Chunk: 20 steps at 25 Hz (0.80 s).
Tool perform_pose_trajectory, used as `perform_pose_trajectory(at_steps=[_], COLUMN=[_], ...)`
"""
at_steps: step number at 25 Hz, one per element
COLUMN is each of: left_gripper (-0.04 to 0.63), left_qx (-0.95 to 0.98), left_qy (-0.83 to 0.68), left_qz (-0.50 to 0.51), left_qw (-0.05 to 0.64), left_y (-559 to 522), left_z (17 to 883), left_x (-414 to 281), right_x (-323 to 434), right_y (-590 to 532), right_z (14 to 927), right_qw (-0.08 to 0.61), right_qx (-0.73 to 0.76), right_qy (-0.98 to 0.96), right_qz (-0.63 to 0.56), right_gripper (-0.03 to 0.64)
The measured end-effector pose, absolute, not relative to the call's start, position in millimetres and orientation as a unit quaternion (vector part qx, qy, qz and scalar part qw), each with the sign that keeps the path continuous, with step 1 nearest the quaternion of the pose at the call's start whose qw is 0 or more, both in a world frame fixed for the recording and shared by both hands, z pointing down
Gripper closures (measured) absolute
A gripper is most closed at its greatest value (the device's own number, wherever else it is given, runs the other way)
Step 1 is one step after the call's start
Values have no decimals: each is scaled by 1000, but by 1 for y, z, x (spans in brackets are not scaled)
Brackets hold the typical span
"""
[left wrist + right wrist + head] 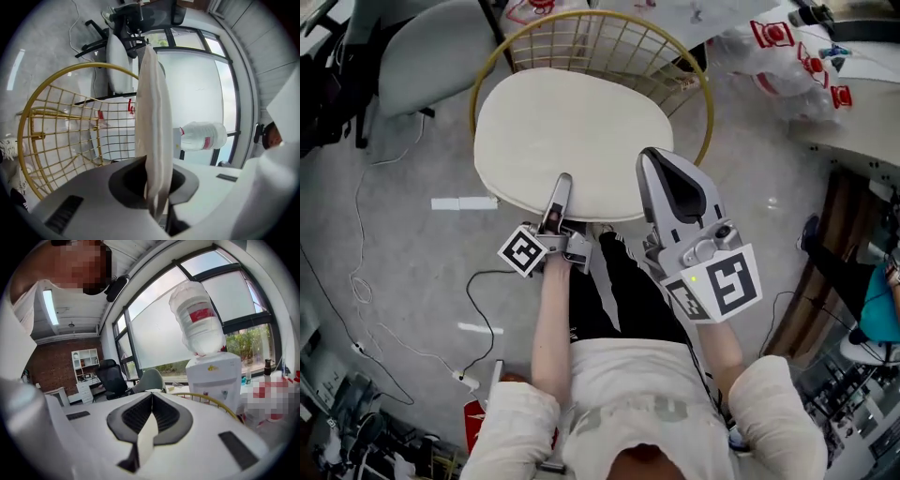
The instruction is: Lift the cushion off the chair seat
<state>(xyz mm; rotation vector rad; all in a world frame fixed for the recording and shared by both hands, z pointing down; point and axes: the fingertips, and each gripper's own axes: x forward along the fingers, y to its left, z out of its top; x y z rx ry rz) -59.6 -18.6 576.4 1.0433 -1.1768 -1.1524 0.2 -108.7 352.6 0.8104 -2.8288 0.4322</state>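
1. Cushion (572, 131): probably soft, light and floppy; it sits over the seat of the wire chair (705, 112).
2. Left tool (562, 183) and right tool (654, 164): each pinched narrowly on the cushion's near edge, a sound hold.

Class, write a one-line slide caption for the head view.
Over the gold wire chair, left gripper and right gripper grip the cushion's near edge.

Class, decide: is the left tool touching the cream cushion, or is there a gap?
Touching. The left gripper view shows the cushion pinched at its edge by the left tool, jaws pressing both faces.
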Motion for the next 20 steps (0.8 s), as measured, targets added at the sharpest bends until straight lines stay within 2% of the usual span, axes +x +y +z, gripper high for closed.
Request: perform_pose_trajectory(at_steps=[8,13,16,20], left_gripper=[551,551,551,551], left_qx=[512,581,624,702], left_qy=[-480,-490,-512,-528], left_qz=[-515,-486,-461,-415], left_qw=[492,431,368,236], left_y=[-55,-68,-78,-84], left_z=[417,315,255,159], left_x=[-85,-87,-93,-106], right_x=[15,41,53,60], right_y=[-118,-120,-118,-111], right_z=[217,140,104,68], right_qw=[14,-36,-64,-86], right_qx=[313,366,382,402], right_qy=[-948,-929,-922,-911], right_qz=[61,34,5,-41], right_gripper=[600,600,600,600])
